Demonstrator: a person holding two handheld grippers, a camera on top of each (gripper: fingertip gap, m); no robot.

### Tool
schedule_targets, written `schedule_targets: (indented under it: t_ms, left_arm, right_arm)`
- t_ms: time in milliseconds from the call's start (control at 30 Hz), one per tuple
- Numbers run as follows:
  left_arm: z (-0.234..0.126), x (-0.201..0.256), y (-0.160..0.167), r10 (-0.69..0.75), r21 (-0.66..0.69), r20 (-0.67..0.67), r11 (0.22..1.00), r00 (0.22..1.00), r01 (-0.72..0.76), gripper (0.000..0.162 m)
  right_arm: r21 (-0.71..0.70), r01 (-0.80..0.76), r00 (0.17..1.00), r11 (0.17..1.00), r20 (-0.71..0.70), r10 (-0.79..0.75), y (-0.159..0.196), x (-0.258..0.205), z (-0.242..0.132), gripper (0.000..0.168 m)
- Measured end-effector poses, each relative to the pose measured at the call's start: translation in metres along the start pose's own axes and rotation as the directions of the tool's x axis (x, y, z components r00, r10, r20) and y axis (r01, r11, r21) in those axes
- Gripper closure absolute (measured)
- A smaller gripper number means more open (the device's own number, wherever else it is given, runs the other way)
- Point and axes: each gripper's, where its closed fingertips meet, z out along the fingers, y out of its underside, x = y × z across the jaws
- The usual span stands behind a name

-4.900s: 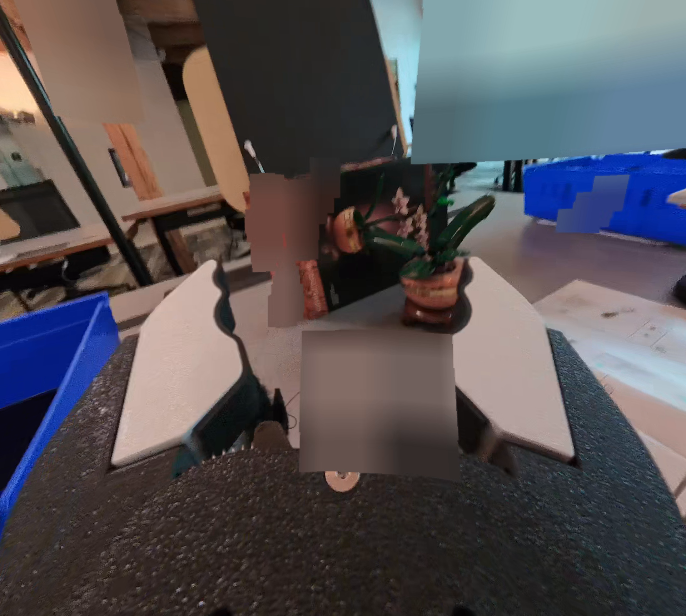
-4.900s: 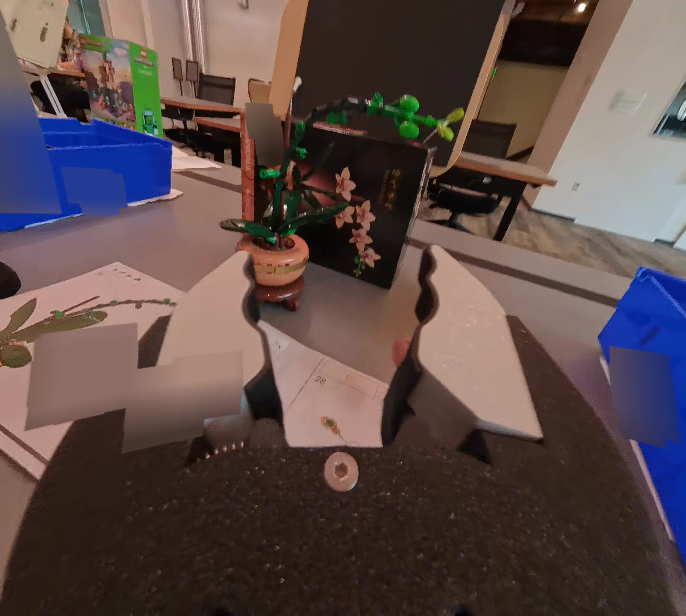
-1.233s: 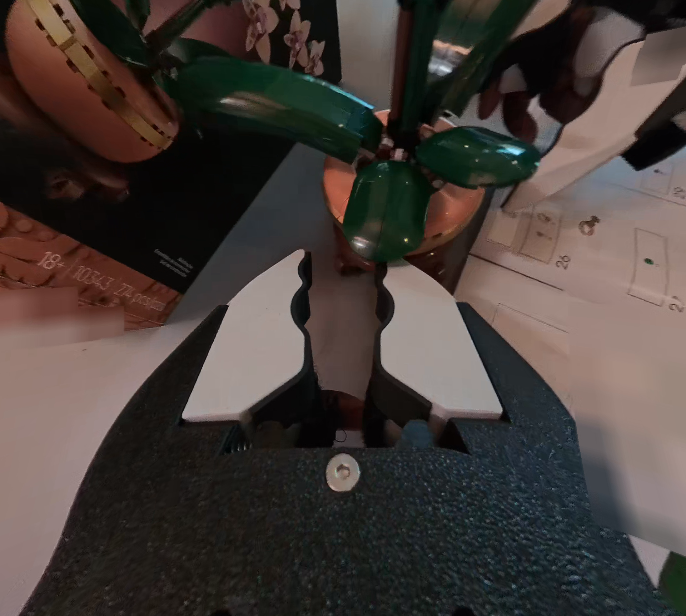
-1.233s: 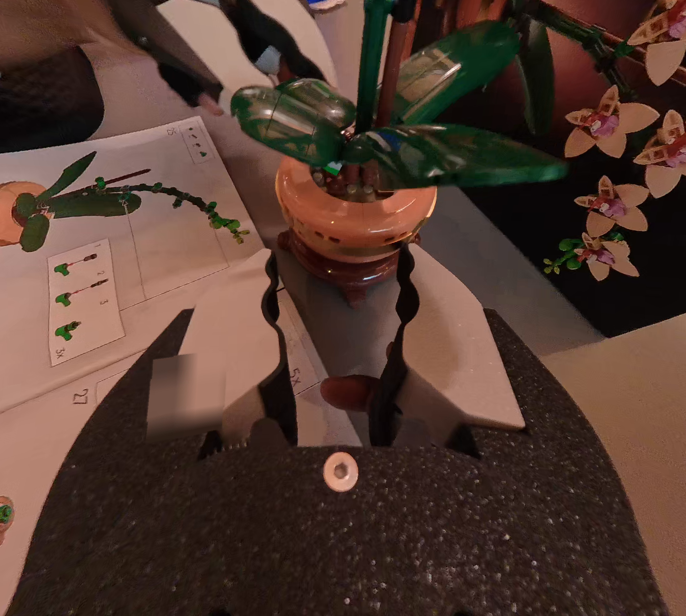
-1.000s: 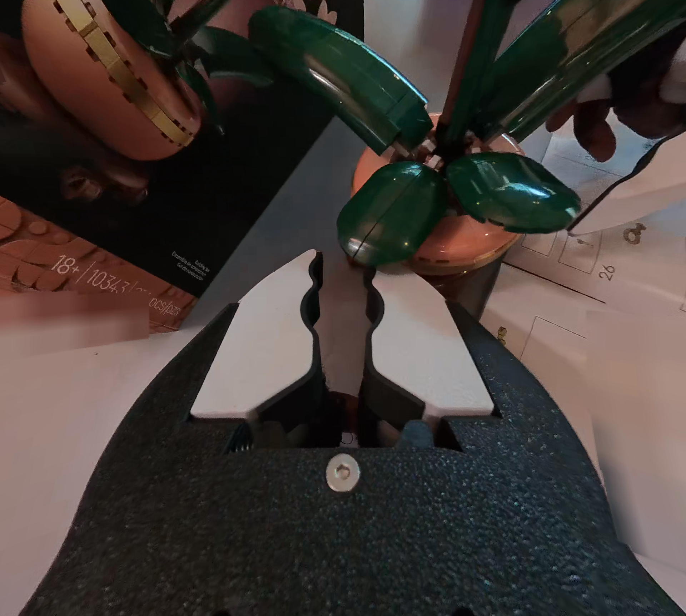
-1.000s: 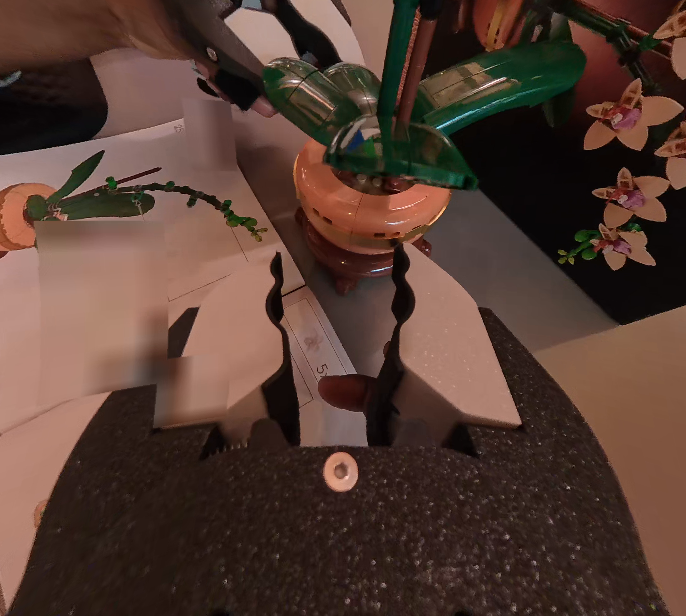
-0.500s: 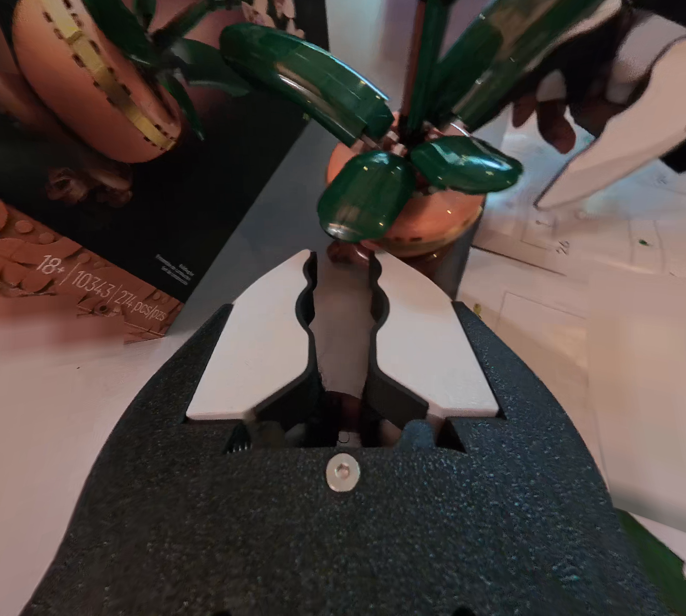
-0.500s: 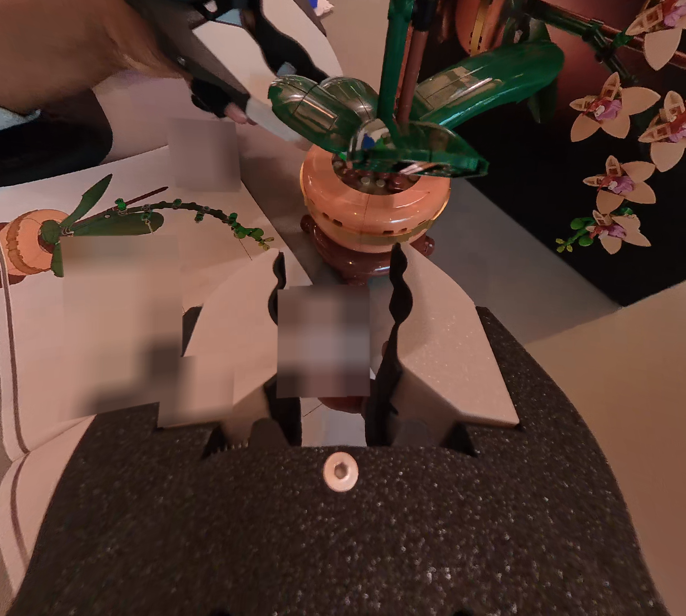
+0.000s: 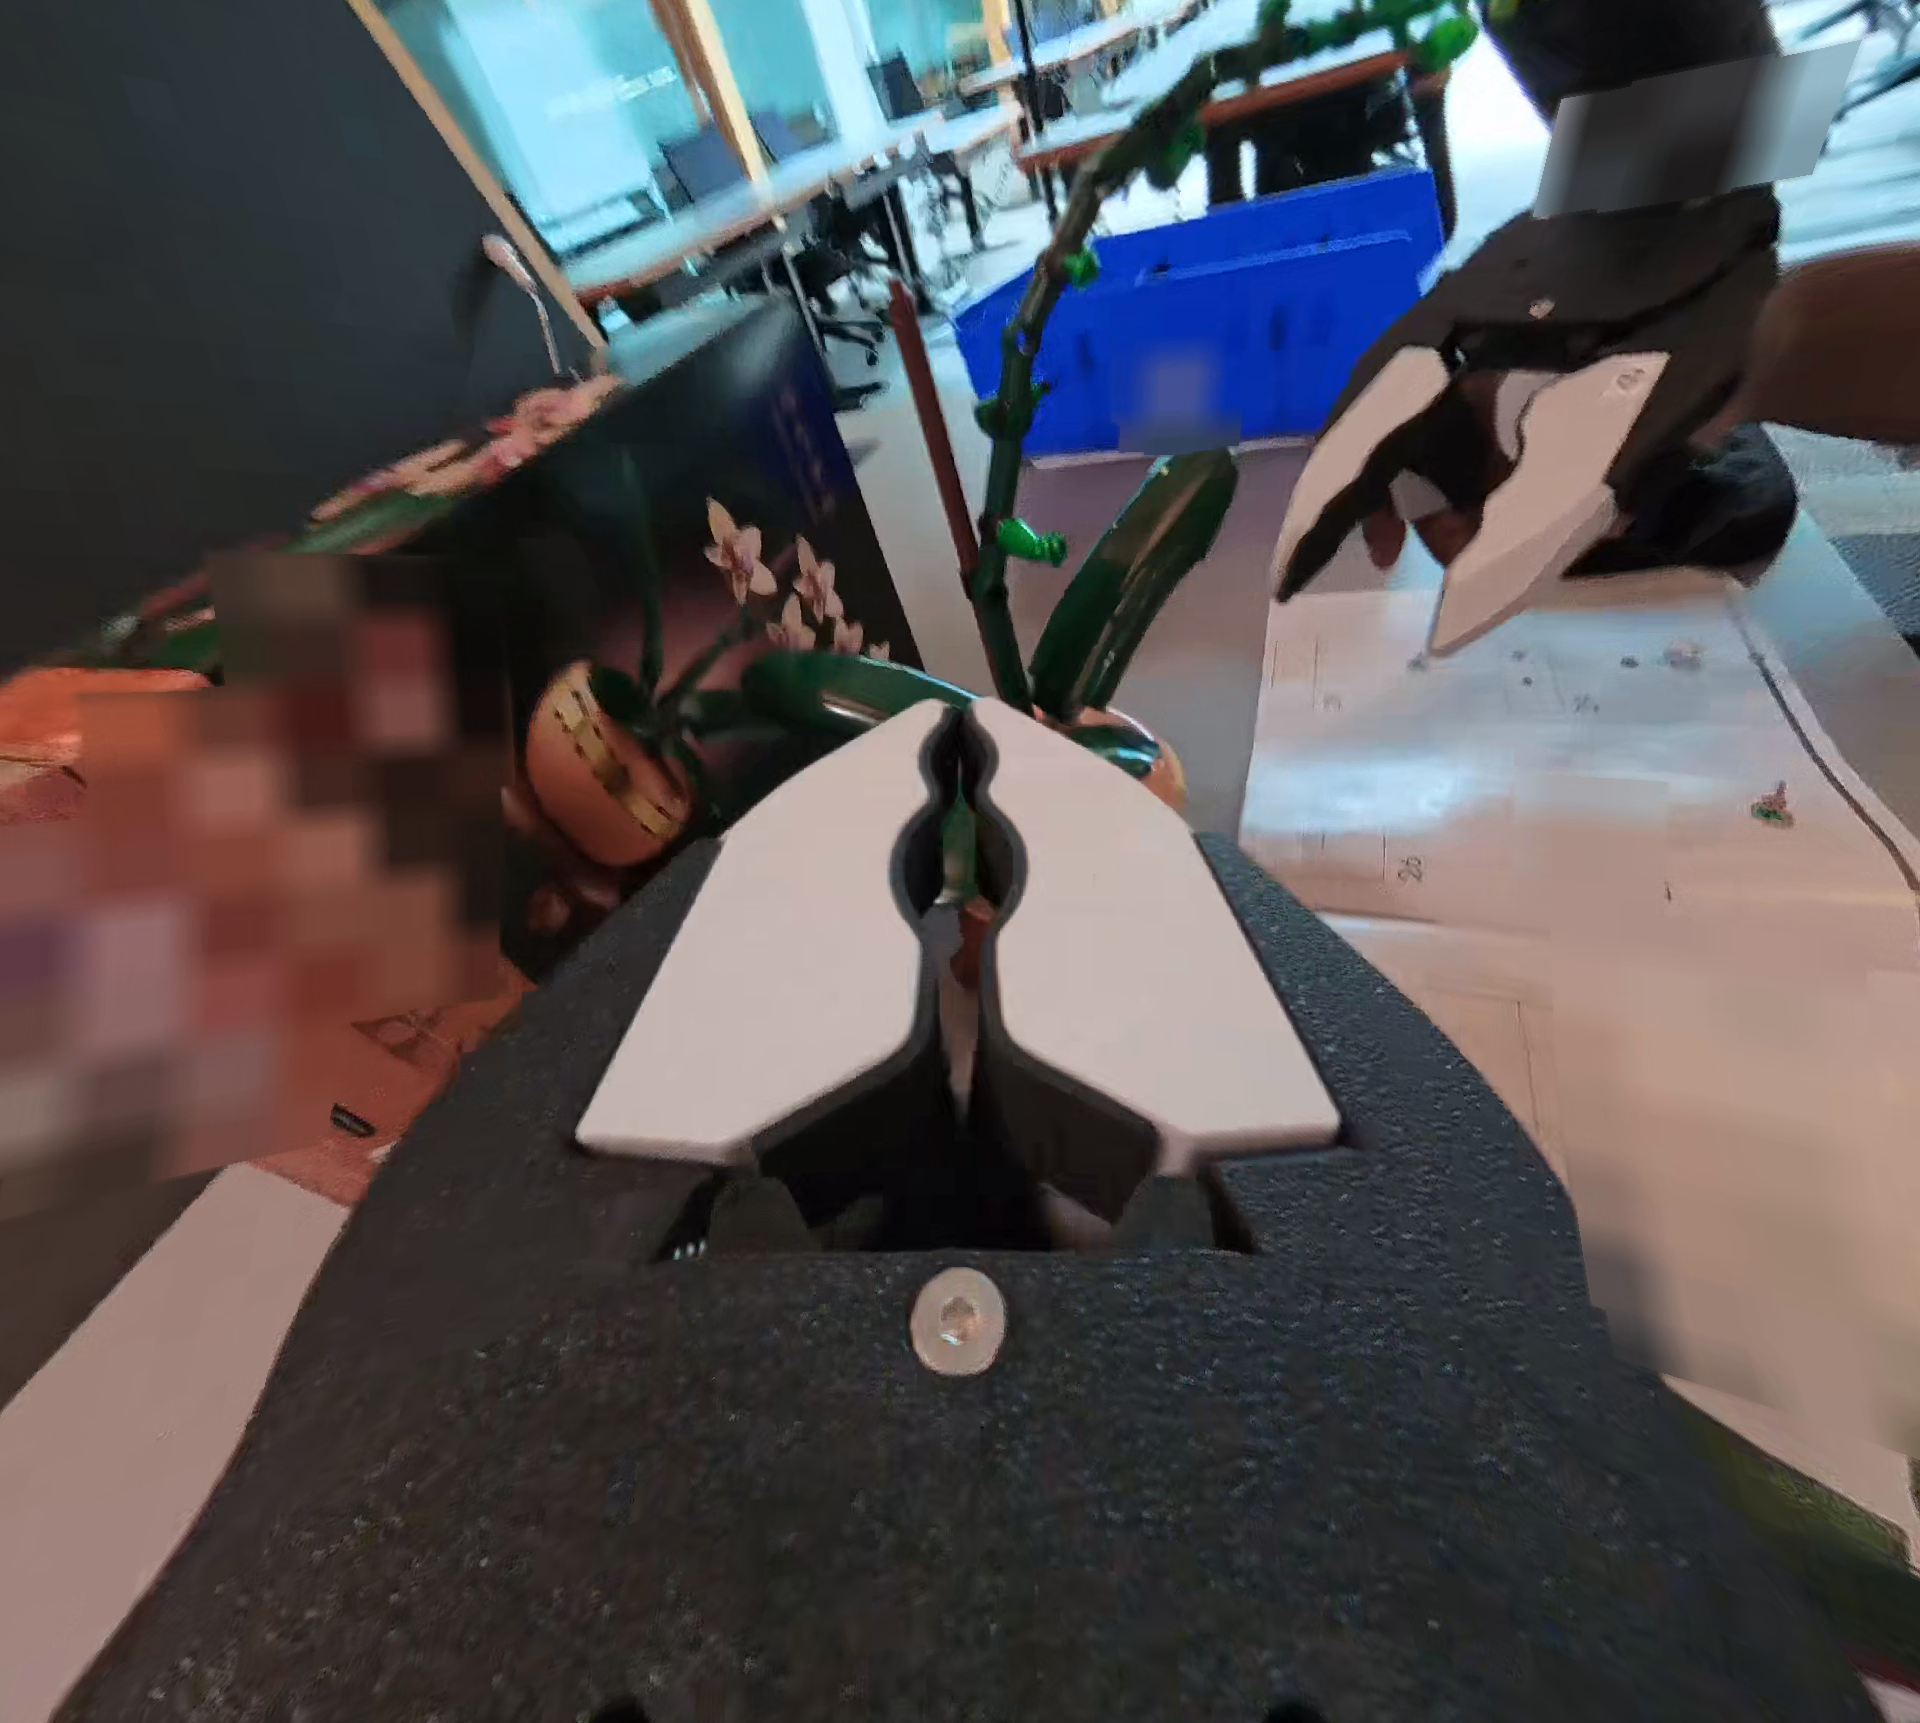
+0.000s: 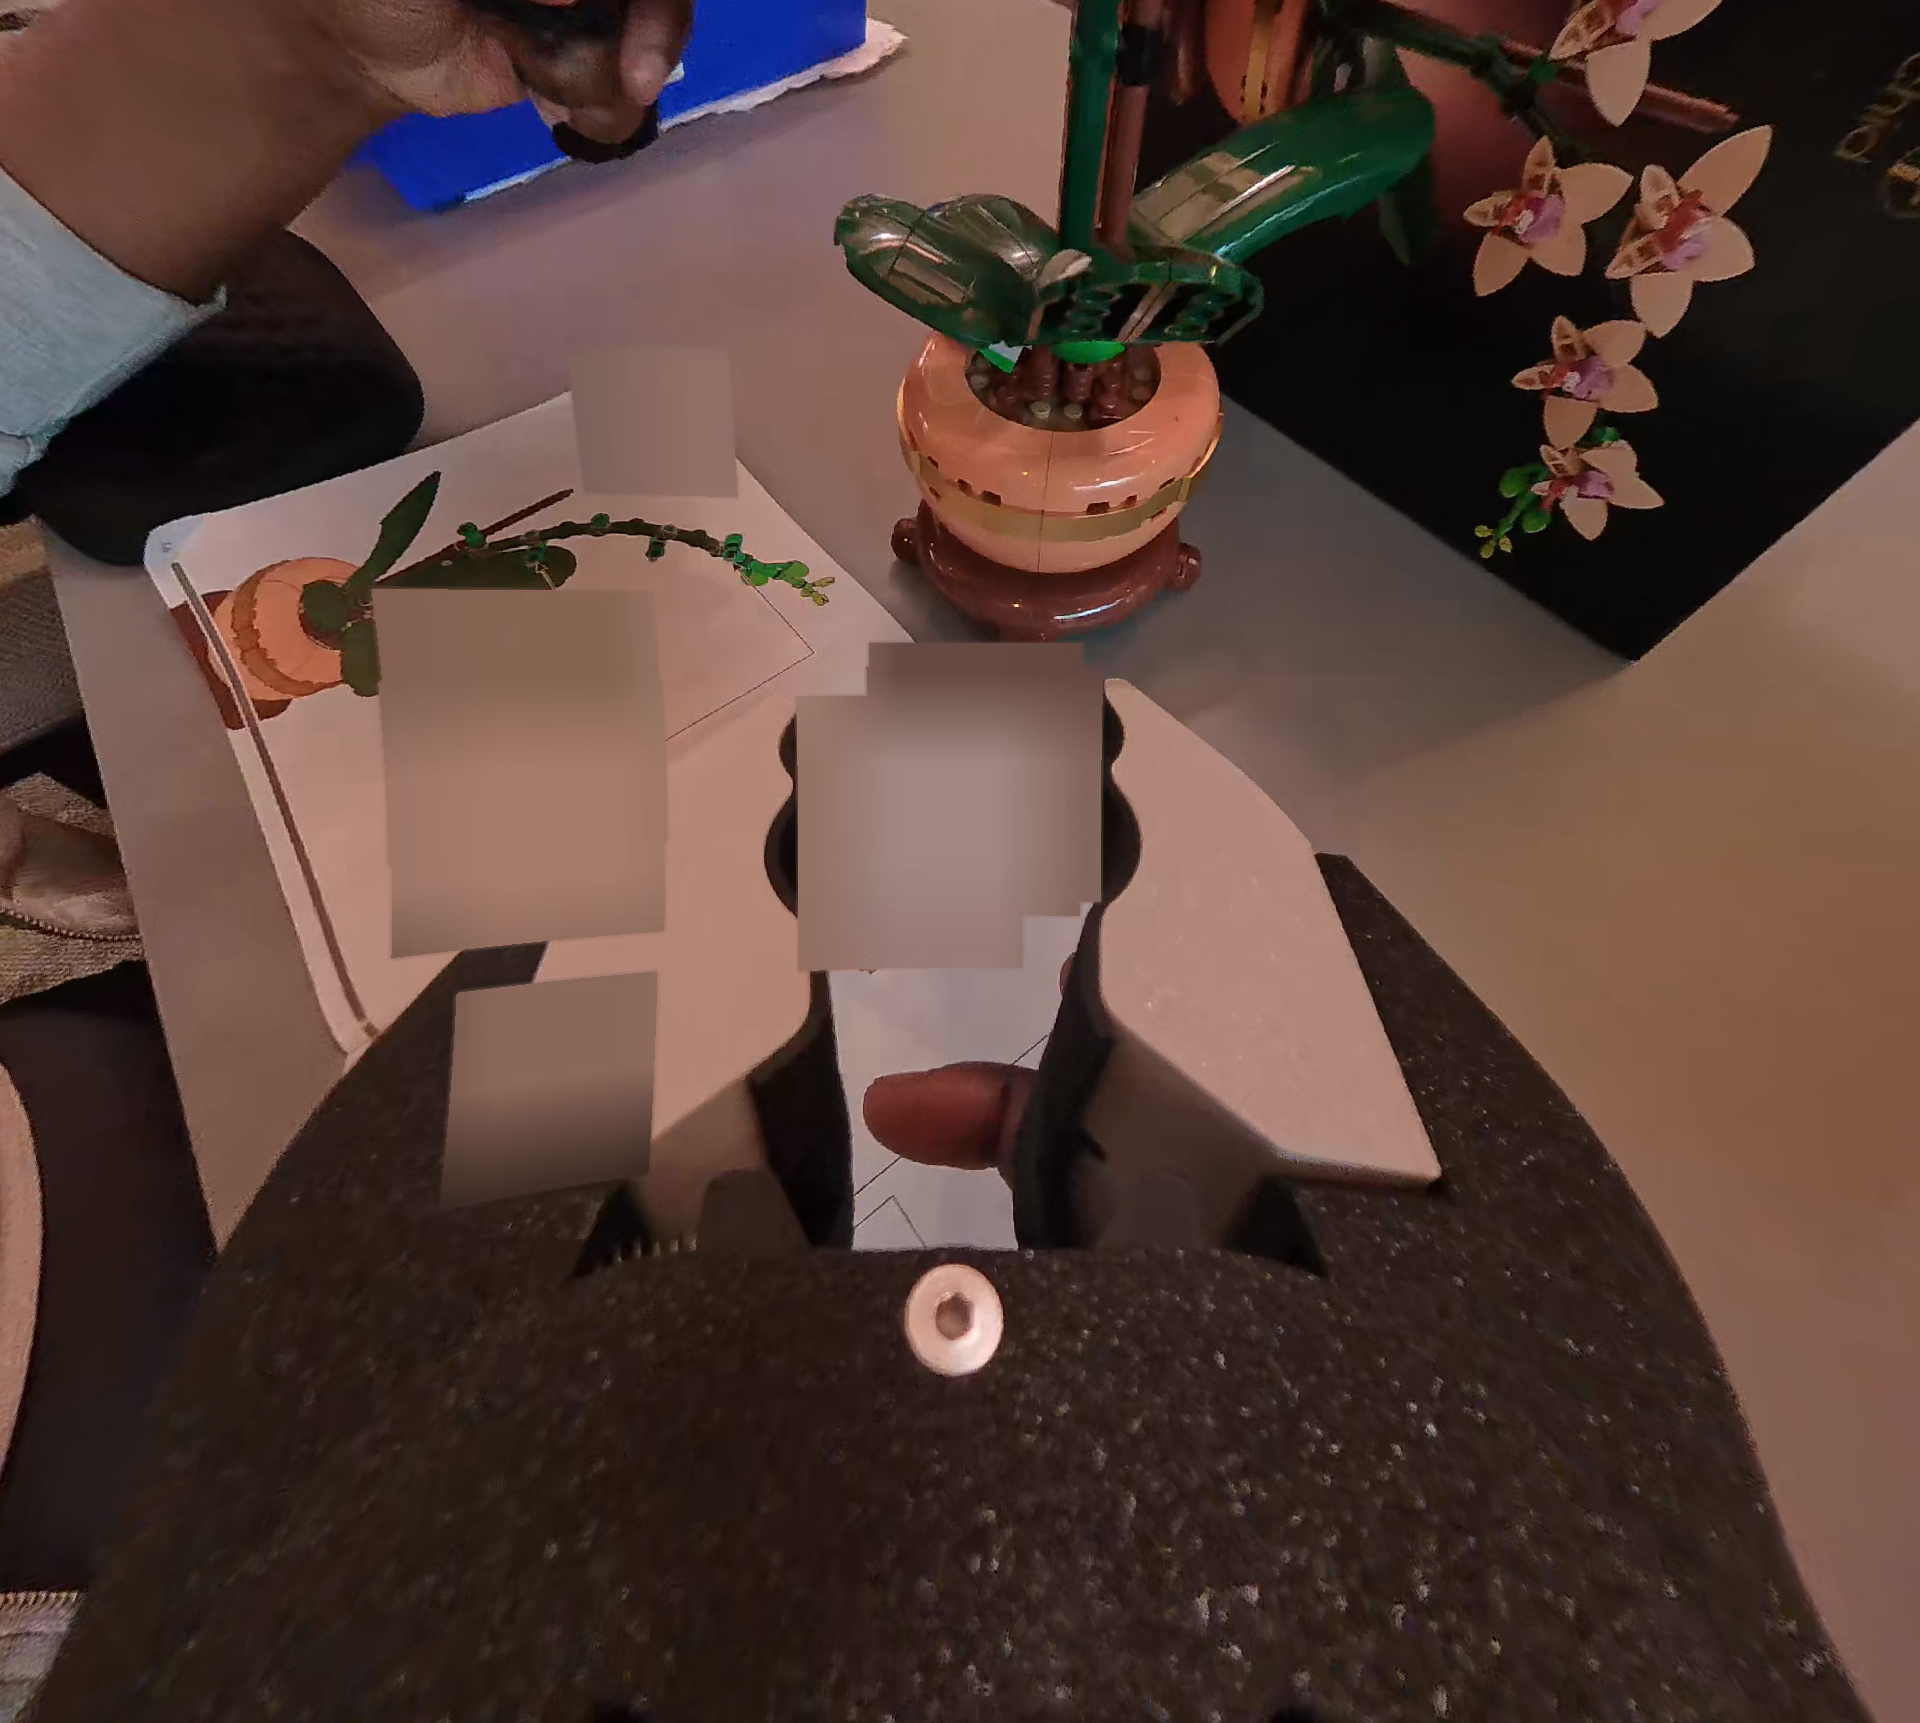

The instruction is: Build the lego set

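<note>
- Pot of peach-coloured bricks (image 10: 1055, 452) with a gold band stands upright on a round dark brown base, on the grey table (image 10: 1507, 842) beside the open white instruction booklet (image 10: 260, 738).
- Dark green curved brick leaves (image 10: 1049, 265) spread just above the pot's rim, one longer leaf (image 10: 1288, 167) reaching toward the dark product box.
- A bright green brick stem (image 10: 1091, 52) and a thin brown rod (image 10: 1138, 63) rise side by side from the pot's middle; in the left wrist view the stem (image 9: 1013, 426) arches up and to the right, with small green buds along it.
- The dark product box (image 10: 1662, 167) printed with pale orchid flowers stands just behind the pot.
- The left gripper (image 9: 961, 723), white-fingered with a black textured body, has its fingertips almost touching; through the narrow slot between the fingers something green shows, and I cannot tell whether it is gripped or merely seen behind. The tips point at the plant's base.
- In the right wrist view a hand (image 10: 447, 11) holds that left gripper above and to the left of the plant.
- The right gripper (image 10: 951, 717) is spread wide and holds nothing; a blur patch covers the gap near its tips. It hovers over the booklet, short of the pot.
- A blue plastic bin (image 9: 1226, 323) sits farther back on the table.
</note>
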Motion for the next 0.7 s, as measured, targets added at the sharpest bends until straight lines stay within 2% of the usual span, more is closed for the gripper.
schedule_targets:
  t_ms: [233,300,400,500,567,700]
  left_arm:
    - [0.006,0.006,0.001,-0.034,-0.005,-0.026,0.999,0.999,0.034,0.162]
    - [0.009,0.008,0.005,-0.013,-0.027,-0.029,1.0,0.999,0.012,0.162]
    - [0.011,0.012,0.003,-0.01,-0.024,-0.04,1.0,0.999,0.009,0.162]
    - [0.011,0.014,0.003,-0.008,-0.024,-0.047,1.0,0.999,0.006,0.162]
    - [0.012,0.015,0.002,-0.011,-0.016,-0.054,1.0,0.999,0.01,0.162]
    - [0.013,0.018,0.003,-0.011,-0.013,-0.067,1.0,0.998,0.01,0.162]
  right_arm:
    - [0.067,-0.024,0.997,0.997,-0.065,0.028,-0.006,0.001,-0.011,0.116]
    - [0.185,-0.04,0.995,0.982,-0.077,0.055,-0.022,0.0,-0.017,0.117]
    - [0.418,-0.052,0.99,0.907,-0.098,0.101,-0.055,-0.002,-0.027,0.117]
    - [0.575,-0.036,0.976,0.817,-0.155,0.152,-0.079,0.003,-0.031,0.137]
    - [0.597,0.006,0.972,0.803,-0.193,0.136,-0.09,0.007,-0.024,0.144]
    - [0.547,0.028,0.959,0.837,-0.251,0.132,-0.105,0.025,-0.006,0.146]
